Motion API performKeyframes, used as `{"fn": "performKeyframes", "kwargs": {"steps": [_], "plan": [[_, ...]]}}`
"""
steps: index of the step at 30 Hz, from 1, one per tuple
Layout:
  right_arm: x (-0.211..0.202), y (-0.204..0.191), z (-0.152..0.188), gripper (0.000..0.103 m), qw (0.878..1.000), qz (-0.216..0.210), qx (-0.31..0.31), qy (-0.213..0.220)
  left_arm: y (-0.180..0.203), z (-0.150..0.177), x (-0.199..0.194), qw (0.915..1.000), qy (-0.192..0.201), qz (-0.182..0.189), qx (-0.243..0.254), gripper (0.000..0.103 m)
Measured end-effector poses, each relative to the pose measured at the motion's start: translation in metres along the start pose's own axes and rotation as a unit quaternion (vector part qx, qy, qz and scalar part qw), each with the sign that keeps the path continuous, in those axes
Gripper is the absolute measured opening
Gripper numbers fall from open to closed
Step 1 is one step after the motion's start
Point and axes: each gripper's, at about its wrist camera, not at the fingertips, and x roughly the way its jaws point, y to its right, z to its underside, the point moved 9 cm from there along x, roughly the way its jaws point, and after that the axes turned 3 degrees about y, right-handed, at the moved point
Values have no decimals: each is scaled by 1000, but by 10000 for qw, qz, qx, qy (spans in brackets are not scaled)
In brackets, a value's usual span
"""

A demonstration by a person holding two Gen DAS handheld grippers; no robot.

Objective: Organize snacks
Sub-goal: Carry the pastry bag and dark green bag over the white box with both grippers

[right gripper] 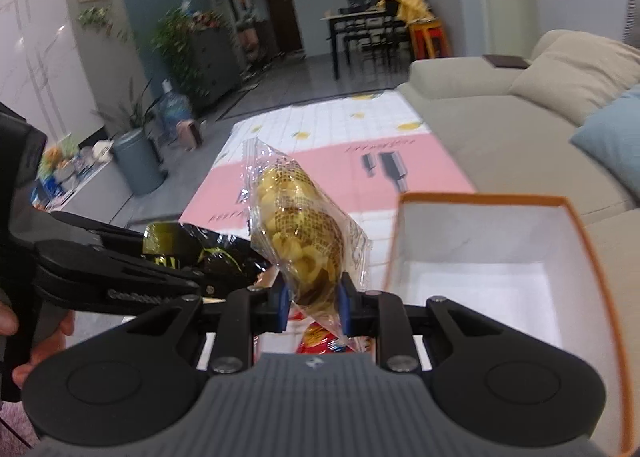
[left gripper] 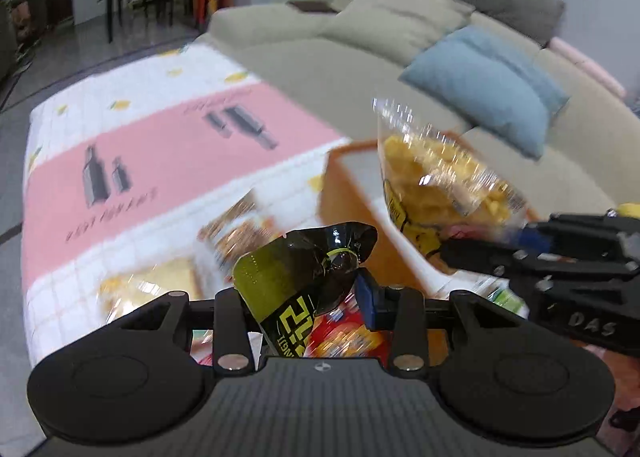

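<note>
Left gripper [left gripper: 304,297] is clamped on a black-and-green packet [left gripper: 288,289]; right gripper [right gripper: 313,303] pinches a clear bag of yellow rings [right gripper: 298,217]. Both are aloft. The orange-rimmed box [right gripper: 576,241] sits just right, open and empty: probably lower the bags inside before releasing. Beyond: pink-and-white tablecloth [right gripper: 320,173], beige sofa [right gripper: 500,129], dining table [right gripper: 352,21].

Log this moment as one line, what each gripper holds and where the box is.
left gripper: shut on black snack bag | right gripper: shut on clear snack bag | orange box: open, right of both bags
</note>
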Motion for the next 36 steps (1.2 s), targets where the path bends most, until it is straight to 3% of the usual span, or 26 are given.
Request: {"fn": "performKeyframes", "kwargs": {"steps": [7, 17, 22, 36], "plan": [[-23, 54, -6, 21, 9980, 601, 177, 32, 47, -38, 29, 9984, 50, 341, 457, 44], [-9, 121, 26, 21, 9895, 1235, 140, -737, 98, -38, 90, 9915, -595, 641, 959, 40], [8, 145, 40, 21, 9853, 1323, 250, -1051, 105, -30, 119, 9866, -892, 544, 1251, 40], [57, 162, 65, 21, 9707, 1401, -150, -1946, 102, -6, 169, 9721, -1635, 444, 1622, 40]]}}
